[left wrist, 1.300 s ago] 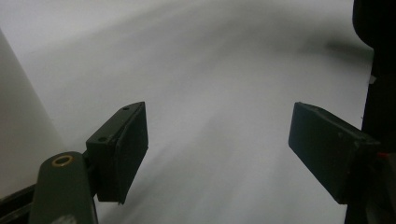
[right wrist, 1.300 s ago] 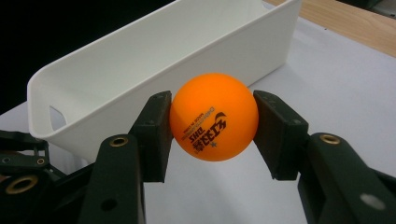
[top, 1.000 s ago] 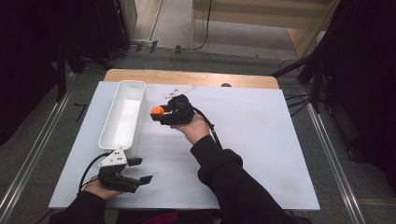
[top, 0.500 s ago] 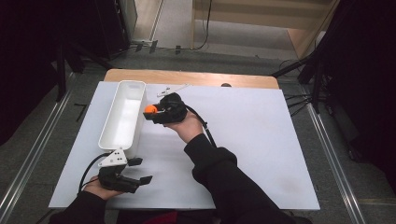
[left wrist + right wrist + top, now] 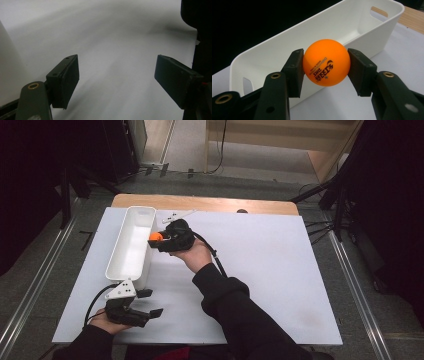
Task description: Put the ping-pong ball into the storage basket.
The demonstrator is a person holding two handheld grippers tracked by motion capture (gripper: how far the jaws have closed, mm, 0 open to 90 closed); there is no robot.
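Ball: an orange table-tennis ball [image 5: 326, 65] sits pinched between the two pads of the right gripper [image 5: 161, 240] — held up off the table, at the bin's near rim.
Bin: a long white bin [image 5: 131, 245] stands on the white table [image 5: 280, 270], its long axis running away from the person, just left of the ball in the high view.
Key relation: the bin's open trough lies directly ahead of the ball in the right gripper view — a short carry over the side wall looks like all that remains before a drop, judging by how close they are.
Right gripper: clenched on the ball.
Left gripper: the left gripper [image 5: 145, 312] rests low near the table's front edge, jaws spread wide with nothing between them, well apart from the ball.
Nearer hand: the right.
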